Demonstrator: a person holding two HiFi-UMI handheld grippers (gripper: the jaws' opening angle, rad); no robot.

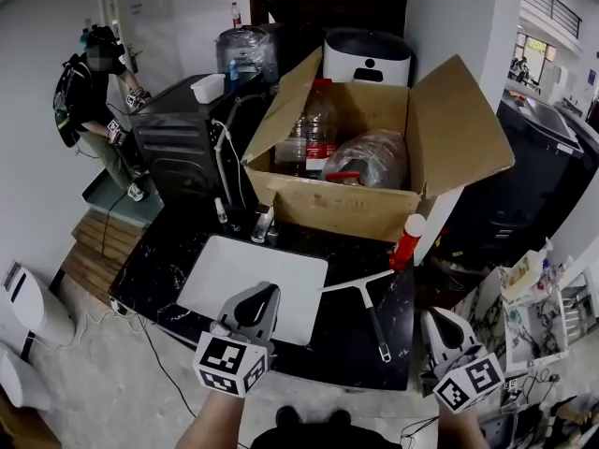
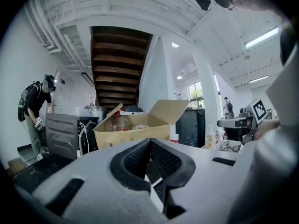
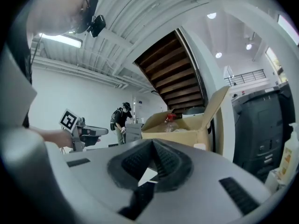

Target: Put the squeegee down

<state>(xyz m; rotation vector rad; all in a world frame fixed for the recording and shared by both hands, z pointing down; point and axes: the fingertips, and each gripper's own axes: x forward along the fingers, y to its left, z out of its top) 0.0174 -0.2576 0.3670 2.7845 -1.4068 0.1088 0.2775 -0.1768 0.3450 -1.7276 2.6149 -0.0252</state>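
The squeegee (image 1: pixel 374 318), with a white blade and a dark handle, lies flat on the black marble table (image 1: pixel 168 260), just right of a white board (image 1: pixel 253 274). No gripper touches it. My left gripper (image 1: pixel 265 291) hovers over the board's near edge, its jaws closed with nothing between them. My right gripper (image 1: pixel 438 316) is off the table's near right corner, to the right of the squeegee handle, also shut and empty. In the left gripper view the left gripper (image 2: pixel 149 141) points level at the cardboard box (image 2: pixel 140 129). The right gripper (image 3: pixel 152 141) points level too.
An open cardboard box (image 1: pixel 374 209) holding plastic bottles fills the back of the table. A red-and-white can (image 1: pixel 408 241) stands at its front right corner. A black appliance (image 1: pixel 178 148) sits at the back left, where a person (image 1: pixel 94 92) stands. Dark machines (image 1: pixel 533 157) stand on the right.
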